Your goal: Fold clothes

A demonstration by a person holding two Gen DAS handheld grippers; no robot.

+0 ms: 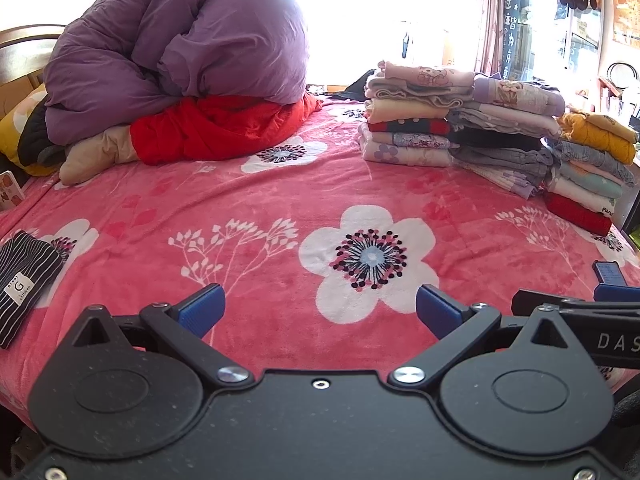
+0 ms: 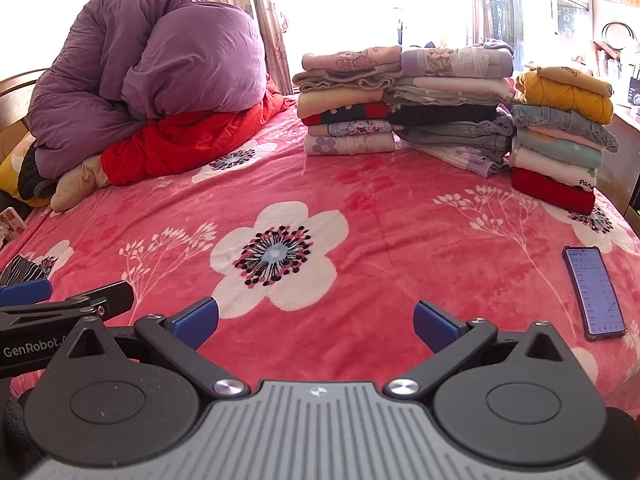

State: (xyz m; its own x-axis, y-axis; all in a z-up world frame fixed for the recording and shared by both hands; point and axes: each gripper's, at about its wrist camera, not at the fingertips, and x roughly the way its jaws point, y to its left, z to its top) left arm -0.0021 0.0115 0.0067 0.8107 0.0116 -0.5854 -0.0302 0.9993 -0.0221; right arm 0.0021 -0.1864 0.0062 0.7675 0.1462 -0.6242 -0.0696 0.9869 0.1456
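Note:
Both grippers hover low over a pink flowered blanket (image 1: 280,200) on a bed. My left gripper (image 1: 320,312) is open, nothing between its blue pads. My right gripper (image 2: 316,322) is open and empty too; its side shows at the right edge of the left wrist view. A folded black-and-white striped garment (image 1: 24,280) lies at the near left of the bed, left of the left gripper. Three stacks of folded clothes stand at the back right: a pink-topped stack (image 2: 348,100), a lilac-topped stack (image 2: 452,100) and a mustard-topped stack (image 2: 560,132).
A big purple duvet (image 1: 176,40) is bundled on red bedding (image 1: 216,128) at the back left, with a beige pillow (image 1: 96,156) under it. A phone (image 2: 595,292) lies screen-up at the near right. Bright window behind; shelves at far right.

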